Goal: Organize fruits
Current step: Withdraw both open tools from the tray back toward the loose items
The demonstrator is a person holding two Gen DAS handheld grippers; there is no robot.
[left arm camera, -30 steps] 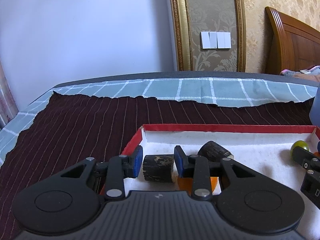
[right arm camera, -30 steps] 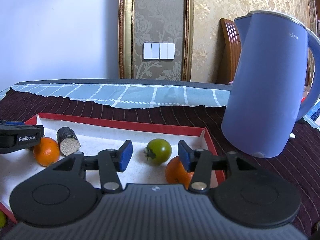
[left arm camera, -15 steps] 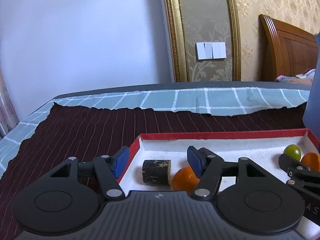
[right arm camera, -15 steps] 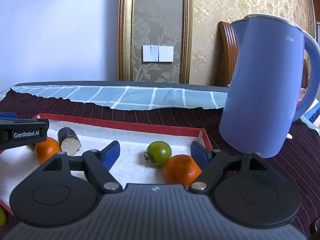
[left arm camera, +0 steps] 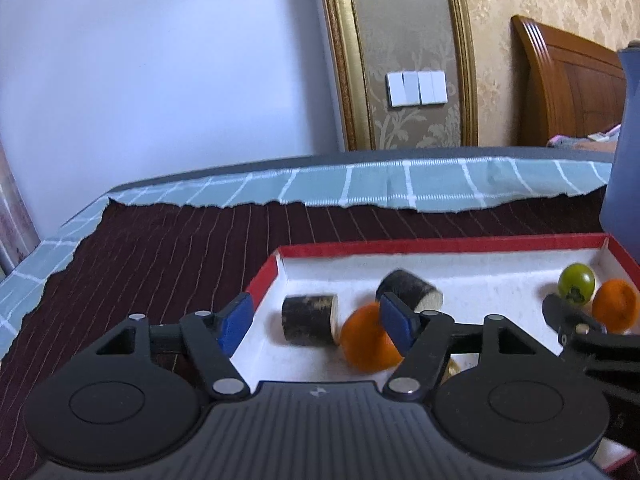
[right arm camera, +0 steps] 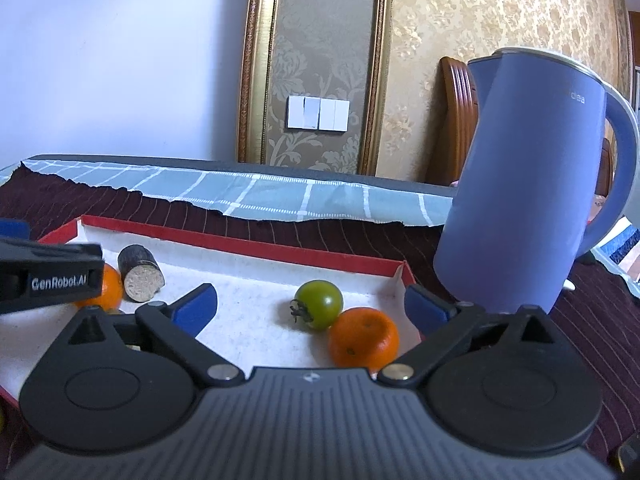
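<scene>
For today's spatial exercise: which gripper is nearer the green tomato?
Right. The right gripper, opening, has the green tomato just ahead between its fingers; the left gripper is across the tray.

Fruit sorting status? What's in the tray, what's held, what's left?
Done: two oranges, a green tomato and two dark cut pieces lie in the red-edged tray. In hand: nothing; left gripper and right gripper are opening. Left: unclear; something yellowish sits partly hidden by the left gripper's finger.
</scene>
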